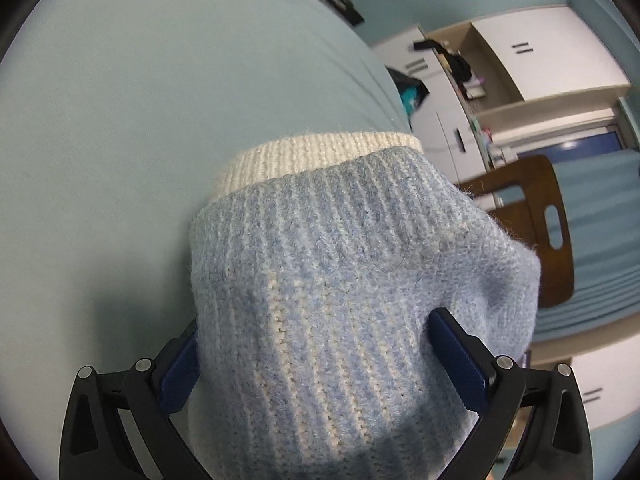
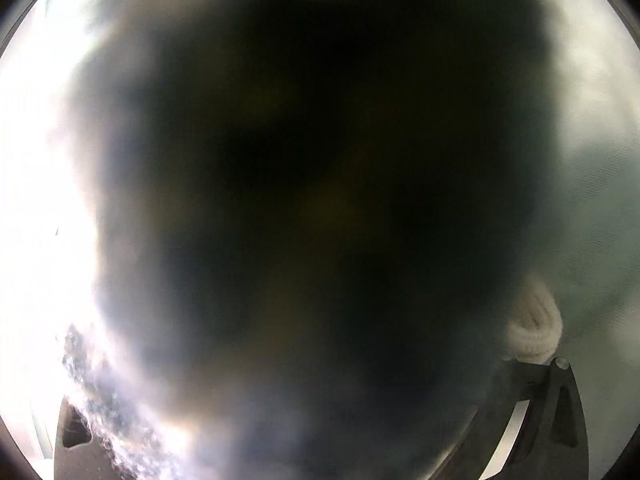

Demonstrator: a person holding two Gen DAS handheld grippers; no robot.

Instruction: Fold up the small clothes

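Observation:
A light blue ribbed knit garment (image 1: pixel 340 280) with a cream cuff (image 1: pixel 304 156) fills the middle of the left wrist view and lies on a pale teal surface (image 1: pixel 140 120). My left gripper (image 1: pixel 316 320) has it bunched between its blue pads (image 1: pixel 456 352), which press in on both sides; the fingertips are hidden under the knit. In the right wrist view a dark, blurred mass (image 2: pixel 320 180) sits against the lens and covers almost everything. Only the black frame of my right gripper (image 2: pixel 320 420) shows at the bottom corners. A cream knit roll (image 2: pixel 532 328) lies beside its right arm.
A brown wooden chair back (image 1: pixel 536 220) stands to the right of the teal surface. Behind it are white cupboards (image 1: pixel 540 52) and shelves with small items. A dark object (image 1: pixel 336 0) sits at the far edge of the surface.

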